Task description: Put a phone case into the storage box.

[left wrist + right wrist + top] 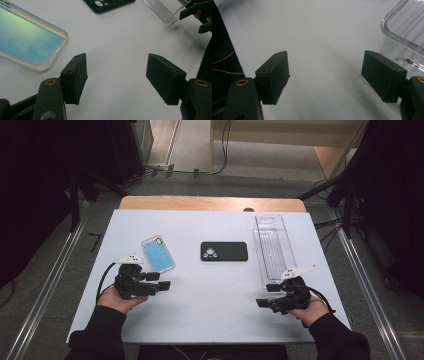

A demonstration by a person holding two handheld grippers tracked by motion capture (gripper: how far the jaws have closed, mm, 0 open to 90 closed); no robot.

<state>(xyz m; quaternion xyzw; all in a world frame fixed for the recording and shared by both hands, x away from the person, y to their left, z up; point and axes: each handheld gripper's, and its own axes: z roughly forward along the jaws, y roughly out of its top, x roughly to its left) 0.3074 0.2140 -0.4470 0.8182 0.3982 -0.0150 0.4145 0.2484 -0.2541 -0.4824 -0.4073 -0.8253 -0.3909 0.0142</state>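
Partly cropped: blue case (27, 41) | black case (107, 5) | clear tray (404, 27)

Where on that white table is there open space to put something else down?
Bare room: the near middle between the left gripper and right gripper, and the far-left corner behind the blue case. Tighter: between the black case and clear tray.
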